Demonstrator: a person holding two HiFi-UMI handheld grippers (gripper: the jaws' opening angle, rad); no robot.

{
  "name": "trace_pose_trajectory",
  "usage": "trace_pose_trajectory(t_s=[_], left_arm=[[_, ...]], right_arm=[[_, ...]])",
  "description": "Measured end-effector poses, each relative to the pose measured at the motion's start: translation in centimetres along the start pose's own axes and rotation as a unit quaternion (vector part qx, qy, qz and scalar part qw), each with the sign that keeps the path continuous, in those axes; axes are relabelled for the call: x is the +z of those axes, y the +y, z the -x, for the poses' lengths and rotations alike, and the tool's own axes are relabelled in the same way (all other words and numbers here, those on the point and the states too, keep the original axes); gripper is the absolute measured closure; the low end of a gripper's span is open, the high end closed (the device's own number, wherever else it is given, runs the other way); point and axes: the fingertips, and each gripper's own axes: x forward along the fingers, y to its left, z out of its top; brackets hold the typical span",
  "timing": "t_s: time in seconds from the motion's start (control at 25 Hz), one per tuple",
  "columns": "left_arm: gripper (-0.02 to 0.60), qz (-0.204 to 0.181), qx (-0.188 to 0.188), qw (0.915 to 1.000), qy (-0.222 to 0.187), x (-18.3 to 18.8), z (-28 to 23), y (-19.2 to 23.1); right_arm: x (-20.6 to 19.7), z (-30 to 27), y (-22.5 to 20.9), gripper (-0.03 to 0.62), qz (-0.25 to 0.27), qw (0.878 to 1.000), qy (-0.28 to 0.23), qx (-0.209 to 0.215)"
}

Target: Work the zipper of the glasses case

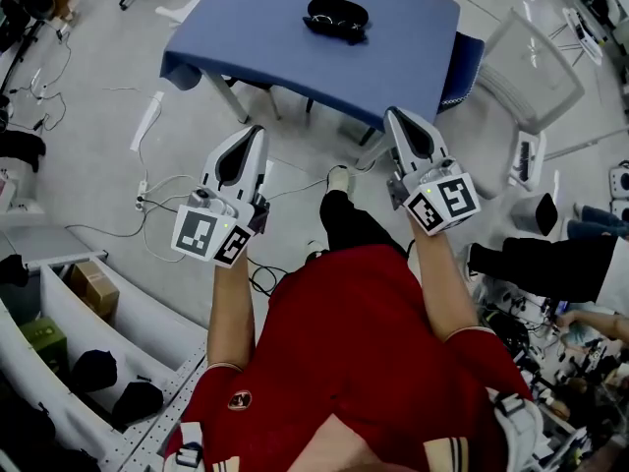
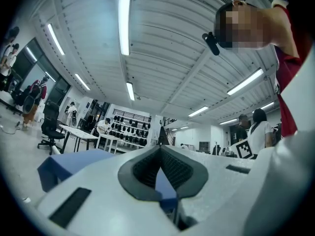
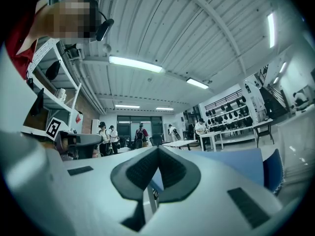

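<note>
At the far left of the head view a brown cardboard box (image 1: 94, 288) sits in a white shelf unit (image 1: 147, 334) on the floor. The left tool (image 1: 255, 134), a white two-jaw piece with dark ribbed pads, is held in the air short of the near edge of the blue rectangular surface (image 1: 256, 28). Its marker cube (image 1: 209, 234) is at the wrist end. In the left gripper view the left tool (image 2: 160, 147) has its jaws drawn together at the tips, with nothing between them.

The black oval zippered glasses case (image 1: 336, 17) lies on the far middle part of the surface, well apart from both tools and untouched.

The person's red shirt (image 1: 364, 347) fills the lower middle of the head view.

The right tool (image 1: 395, 118) is held level with the left one, also short of the surface's near edge, with its own marker cube (image 1: 444, 202) at the wrist end. In the right gripper view the right tool (image 3: 158, 148) likewise has its jaws pressed together with nothing gripped. A white plastic chair (image 1: 532, 65) stands just right of the surface.
</note>
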Motion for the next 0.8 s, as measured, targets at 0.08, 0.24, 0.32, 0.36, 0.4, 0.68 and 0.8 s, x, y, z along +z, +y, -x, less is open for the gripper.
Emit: trace_pose_trajectory(t_s=[0.08, 0.24, 0.32, 0.36, 0.4, 0.68, 0.8], left_arm=[[0.574, -0.001, 0.004, 1.0, 0.007, -0.1, -0.7, 1.1], [0.574, -0.007, 0.001, 0.9997, 0.023, -0.6, -3.7, 3.4], [0.574, -0.01, -0.001, 0.9995, 0.03, -1.0, -5.6, 4.6], [0.574, -0.011, -0.002, 0.9994, 0.034, -1.3, -6.6, 5.2], [0.574, -0.012, -0.004, 0.9992, 0.037, -1.5, -7.7, 5.8], [0.574, -0.019, -0.018, 0.9974, 0.068, -2.8, -15.7, 10.2], [0.574, -0.022, -0.017, 0.9966, 0.078, -3.3, -18.9, 12.1]], right_arm=[[0.0, -1.3, -0.9, 0.602, 0.001, 1.0, -0.003, -0.002], [-0.2, -3.9, -3.7, 0.602, 0.007, 1.0, -0.007, -0.012], [-0.7, -5.3, -5.1, 0.602, 0.011, 1.0, -0.003, -0.013], [-1.0, -6.0, -5.8, 0.602, 0.013, 1.0, -0.001, -0.014], [-1.2, -6.7, -6.5, 0.602, 0.014, 1.0, 0.002, -0.016], [-2.5, -12.3, -12.4, 0.602, 0.007, 0.999, 0.015, -0.028], [-3.2, -14.5, -14.4, 0.602, 0.002, 0.999, 0.027, -0.024]])
